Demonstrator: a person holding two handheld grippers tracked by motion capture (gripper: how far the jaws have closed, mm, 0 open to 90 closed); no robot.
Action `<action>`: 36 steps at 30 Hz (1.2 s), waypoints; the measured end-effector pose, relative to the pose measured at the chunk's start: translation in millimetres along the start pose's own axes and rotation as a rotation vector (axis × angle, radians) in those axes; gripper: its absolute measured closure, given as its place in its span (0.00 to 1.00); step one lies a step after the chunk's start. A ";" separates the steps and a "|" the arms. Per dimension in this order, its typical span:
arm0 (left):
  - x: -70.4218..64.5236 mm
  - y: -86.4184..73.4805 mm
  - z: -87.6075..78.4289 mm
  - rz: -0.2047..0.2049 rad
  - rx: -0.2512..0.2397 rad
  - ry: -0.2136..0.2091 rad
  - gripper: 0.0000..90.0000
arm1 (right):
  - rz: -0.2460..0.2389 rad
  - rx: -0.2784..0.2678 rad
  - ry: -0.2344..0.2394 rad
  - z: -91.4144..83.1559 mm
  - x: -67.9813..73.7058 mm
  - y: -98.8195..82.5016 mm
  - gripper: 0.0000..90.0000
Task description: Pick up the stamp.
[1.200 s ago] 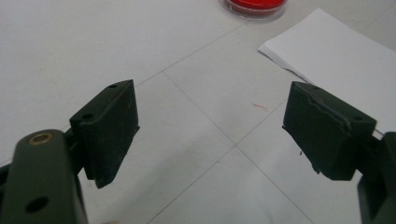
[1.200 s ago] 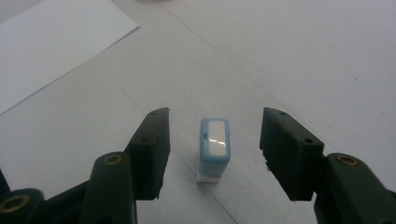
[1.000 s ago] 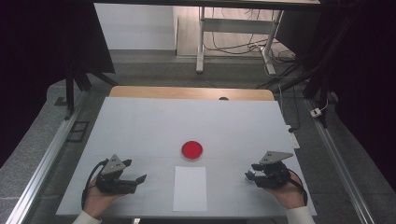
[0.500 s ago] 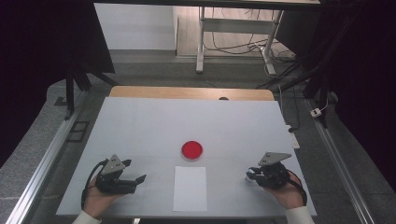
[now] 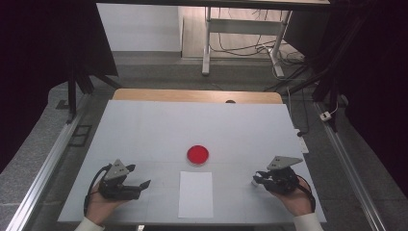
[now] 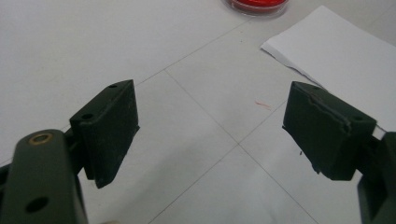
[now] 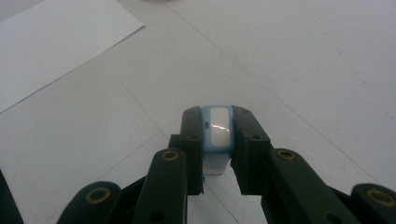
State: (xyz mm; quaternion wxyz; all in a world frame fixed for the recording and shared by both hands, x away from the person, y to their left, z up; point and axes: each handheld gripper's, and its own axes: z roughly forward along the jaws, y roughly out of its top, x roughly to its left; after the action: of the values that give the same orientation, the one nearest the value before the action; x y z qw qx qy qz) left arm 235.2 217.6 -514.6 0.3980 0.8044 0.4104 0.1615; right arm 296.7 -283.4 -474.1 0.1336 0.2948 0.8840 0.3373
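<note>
The left hand-held gripper (image 5: pixel 139 185) lies low over the white bench (image 5: pixel 144 130), its hand wrapped around the body from behind, jaws apart with nothing between them, aimed at the white paper sheet (image 5: pixel 196 194). Beyond the sheet sits a red dish (image 5: pixel 197 154). The right hand-held gripper (image 5: pixel 255 181) has just closed, clamped on a small blue-and-white block (image 7: pixel 218 128), resting near the bench's right front edge.

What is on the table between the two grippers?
In the high view, a white rectangular paper sheet lies between the left gripper and the right gripper; the round red dish sits farther back.
</note>
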 end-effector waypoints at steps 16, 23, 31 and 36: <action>-0.9 0.5 0.0 0.002 -0.006 0.002 0.21 | 0.073 -0.137 -0.007 -11.5 -2.5 4.4 0.84; -1.7 1.1 -0.1 0.003 -0.008 0.003 0.21 | 0.093 -0.188 -0.005 -15.6 -1.7 7.5 0.84; -2.4 1.5 0.2 0.006 -0.011 0.003 0.21 | 0.108 -0.240 0.017 -11.9 1.6 16.3 0.84; -3.0 0.6 -1.3 0.002 -0.023 0.005 0.21 | 0.092 -0.257 0.010 -9.5 5.1 21.8 0.84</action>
State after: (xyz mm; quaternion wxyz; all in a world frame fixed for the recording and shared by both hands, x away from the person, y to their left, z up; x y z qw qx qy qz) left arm 232.9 215.7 -513.1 0.4061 0.7998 0.4088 0.1683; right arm 297.9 -272.2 -452.5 0.1502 0.3137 0.8198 0.4549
